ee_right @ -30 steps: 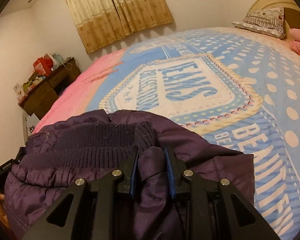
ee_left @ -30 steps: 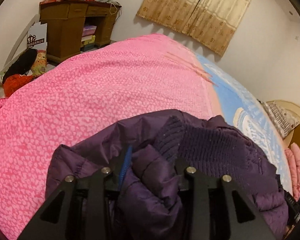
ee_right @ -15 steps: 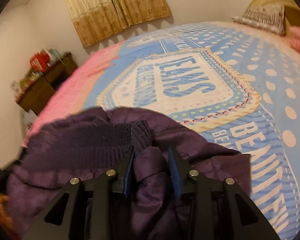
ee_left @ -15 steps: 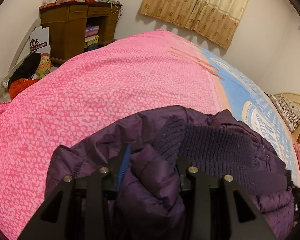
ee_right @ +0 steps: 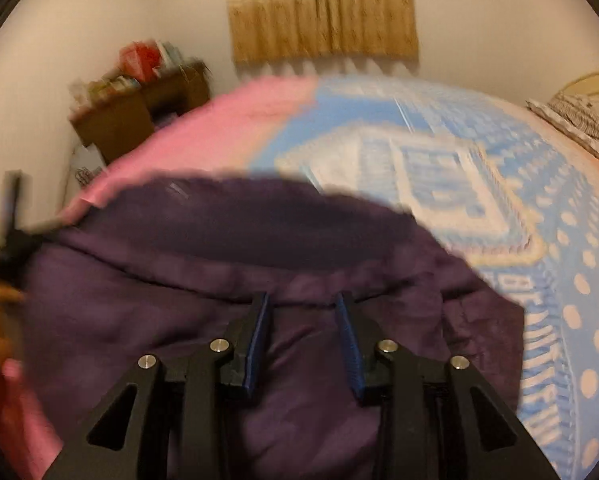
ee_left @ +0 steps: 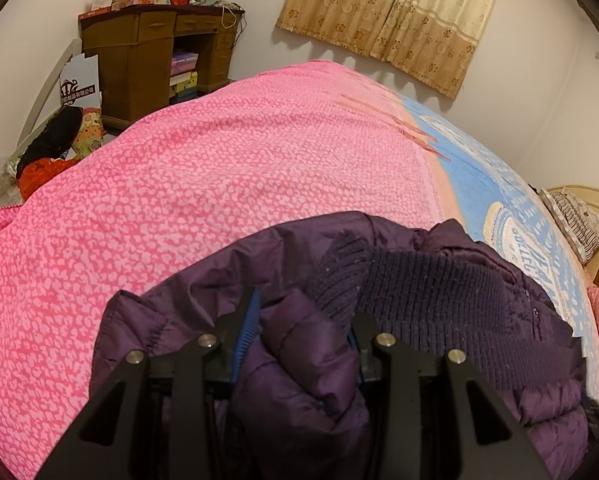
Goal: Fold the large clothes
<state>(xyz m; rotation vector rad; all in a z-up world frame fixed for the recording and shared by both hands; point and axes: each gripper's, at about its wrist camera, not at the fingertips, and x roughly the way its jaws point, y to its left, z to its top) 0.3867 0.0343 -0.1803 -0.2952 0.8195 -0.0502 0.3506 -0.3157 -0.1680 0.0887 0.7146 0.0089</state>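
A dark purple padded jacket (ee_left: 439, 308) with a ribbed knit band lies bunched on the bed. My left gripper (ee_left: 299, 312) is shut on a puffy fold of the jacket, which bulges between its blue pads. In the right wrist view, which is blurred by motion, the jacket (ee_right: 219, 264) spreads wide below the camera. My right gripper (ee_right: 303, 308) has its jaws around jacket fabric and holds it. The other gripper's black body (ee_right: 13, 232) shows at the left edge of that view.
The bed carries a pink dotted blanket (ee_left: 199, 184) on the left and a blue printed cover (ee_right: 479, 184) on the right. A wooden desk (ee_left: 155, 52) with clutter stands by the wall. A pillow (ee_right: 579, 120) lies at the headboard. Curtains (ee_left: 391, 20) hang behind.
My right gripper has swung quickly, turning its view leftward and blurring it; the jacket now spreads wider under it. The left gripper has shifted slightly, still gripping its fold.
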